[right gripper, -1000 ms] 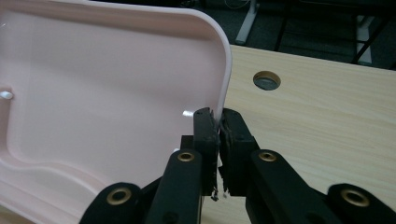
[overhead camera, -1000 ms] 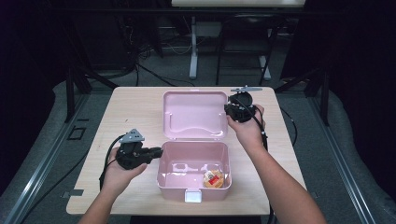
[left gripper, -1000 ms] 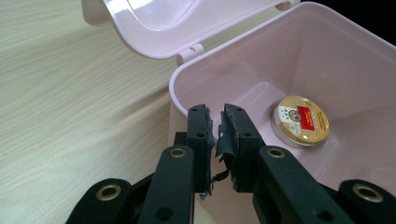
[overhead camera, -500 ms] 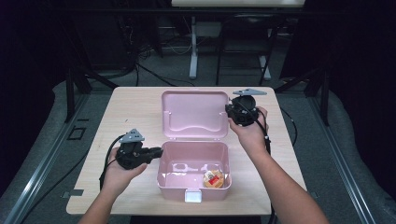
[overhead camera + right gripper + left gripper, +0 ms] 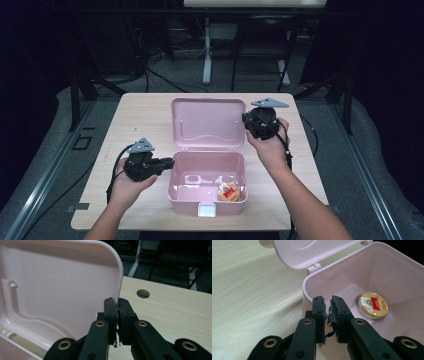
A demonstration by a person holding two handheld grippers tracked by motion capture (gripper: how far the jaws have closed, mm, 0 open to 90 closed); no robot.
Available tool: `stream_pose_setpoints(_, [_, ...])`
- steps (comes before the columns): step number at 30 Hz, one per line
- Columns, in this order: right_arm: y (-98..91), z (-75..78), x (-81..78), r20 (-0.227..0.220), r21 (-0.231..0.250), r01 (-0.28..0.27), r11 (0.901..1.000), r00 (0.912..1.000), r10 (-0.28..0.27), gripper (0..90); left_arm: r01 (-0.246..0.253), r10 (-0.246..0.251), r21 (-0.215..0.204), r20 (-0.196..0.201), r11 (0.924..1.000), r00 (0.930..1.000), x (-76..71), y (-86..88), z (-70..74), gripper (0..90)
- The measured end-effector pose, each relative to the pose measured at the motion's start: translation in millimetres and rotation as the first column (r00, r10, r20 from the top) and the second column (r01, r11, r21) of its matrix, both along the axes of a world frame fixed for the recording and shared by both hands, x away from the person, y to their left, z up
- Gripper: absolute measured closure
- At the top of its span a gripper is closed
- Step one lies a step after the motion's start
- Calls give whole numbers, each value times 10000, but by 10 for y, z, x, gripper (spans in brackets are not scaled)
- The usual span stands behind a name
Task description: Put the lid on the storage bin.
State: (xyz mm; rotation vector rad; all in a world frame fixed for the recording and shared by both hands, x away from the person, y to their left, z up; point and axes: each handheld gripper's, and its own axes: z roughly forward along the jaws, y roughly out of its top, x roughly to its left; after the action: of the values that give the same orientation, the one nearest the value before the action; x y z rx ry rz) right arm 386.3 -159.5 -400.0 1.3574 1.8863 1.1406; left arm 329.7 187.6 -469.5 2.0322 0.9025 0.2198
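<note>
Compared with a second ago, the lid has been swung a bit further back by the right gripper, jaws pinched shut on its edge. The left gripper is clamped on the pink box wall; a round tin sits inside, just beyond its fingertips.

1. The pink plastic lunch box is sitting on the pale wooden bench, near its front edge.
2. Its hinged lid is standing open behind it.
3. A round gold tin is lying inside, front right.
</note>
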Motion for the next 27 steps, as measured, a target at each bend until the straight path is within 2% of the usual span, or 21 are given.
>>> stream_pose_setpoints(9, [-18, 20, -93, 189, 111, -124, 9999, 9997, 122, 866, -28, 28, -22, 19, 10000, 10000, 0, -1, -3, 813])
stream_pose_setpoints(20, [-27, 13, -252, 725, -18, -251, 9997, 9970, 252, 865, -56, 56, -73, -9, 10000, 10000, -1, -1, -5, 813])
stream_pose_setpoints(27, [-63, -14, -368, 1080, 129, -380, 9992, 9935, 364, 863, -49, 49, -95, 26, 9999, 10000, 1, 0, -10, 815])
